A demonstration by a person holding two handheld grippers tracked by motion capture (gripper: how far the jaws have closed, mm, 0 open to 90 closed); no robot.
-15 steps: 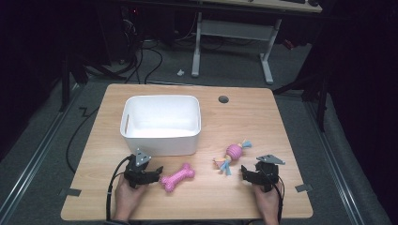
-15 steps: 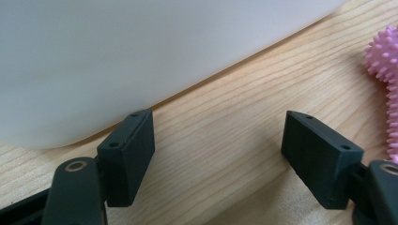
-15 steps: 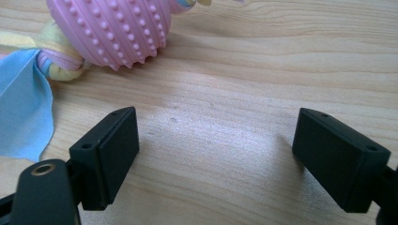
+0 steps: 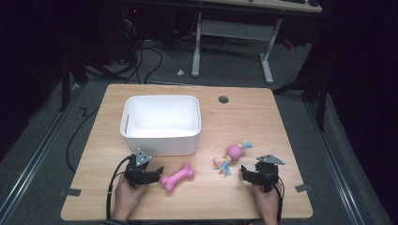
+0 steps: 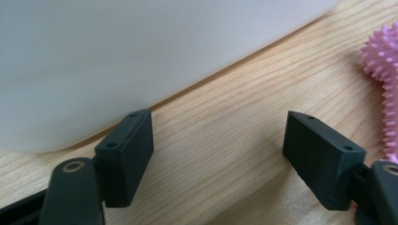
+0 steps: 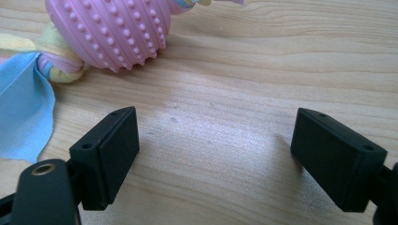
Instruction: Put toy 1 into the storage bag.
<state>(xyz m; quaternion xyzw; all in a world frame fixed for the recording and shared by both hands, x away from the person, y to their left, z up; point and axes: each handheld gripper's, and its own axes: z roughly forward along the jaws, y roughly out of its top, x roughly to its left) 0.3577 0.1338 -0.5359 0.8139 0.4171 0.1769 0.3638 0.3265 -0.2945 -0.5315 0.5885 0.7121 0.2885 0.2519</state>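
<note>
Pink bone toy (image 4: 178, 177) lies outside the empty white bin (image 4: 161, 140); both grippers' jaws stand apart, holding nothing.

In the left gripper view the white bin (image 5: 141, 51) runs past the top and left edges, its rim out of sight, and the pink bone toy (image 5: 382, 89) is cut by the right edge. In the right gripper view the ball toy (image 6: 110, 30) loses its top, and its blue ribbon (image 6: 21, 108) leaves the left edge.
</note>
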